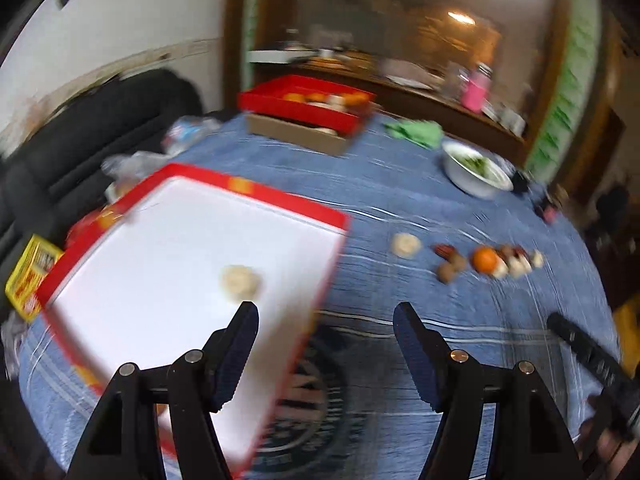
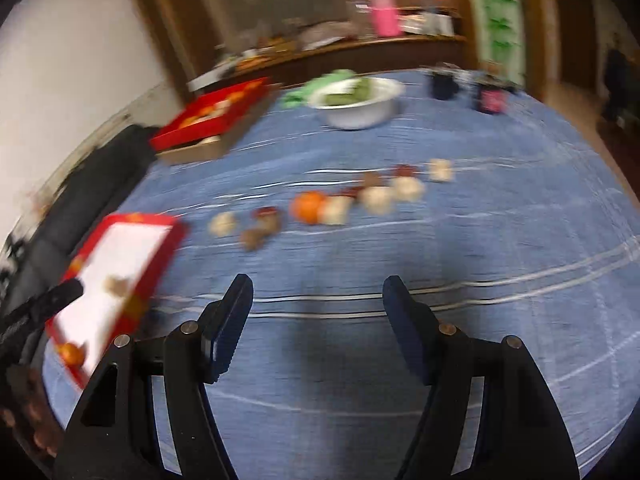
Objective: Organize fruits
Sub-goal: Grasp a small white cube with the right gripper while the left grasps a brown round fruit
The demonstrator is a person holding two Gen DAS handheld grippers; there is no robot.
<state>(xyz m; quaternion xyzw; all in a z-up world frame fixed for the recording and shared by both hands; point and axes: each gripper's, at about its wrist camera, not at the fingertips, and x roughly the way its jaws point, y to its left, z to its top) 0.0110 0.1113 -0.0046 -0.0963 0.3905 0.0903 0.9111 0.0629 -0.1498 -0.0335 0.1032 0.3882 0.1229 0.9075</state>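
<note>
A red-rimmed white tray point(image 1: 120, 280) lies on the blue cloth at the left, with one pale round fruit point(image 1: 241, 283) in it. My left gripper point(image 1: 325, 314) is open and empty, its left finger over the tray's near edge. A row of loose fruits lies on the cloth: a pale piece point(image 1: 406, 245), brown ones point(image 1: 450, 266), an orange point(image 1: 485, 259) and pale ones point(image 1: 516, 264). My right gripper point(image 2: 317, 286) is open and empty above bare cloth, short of that row point(image 2: 308, 207). The tray point(image 2: 120, 280) shows at left in the right wrist view, blurred.
A second red tray point(image 1: 304, 114) holding fruits sits on a cardboard box at the far side. A white bowl of greens point(image 1: 476, 170), a green cloth point(image 1: 416, 132), plastic bags point(image 1: 188, 132) and a yellow packet point(image 1: 30, 276) lie around. Dark chairs stand at the left.
</note>
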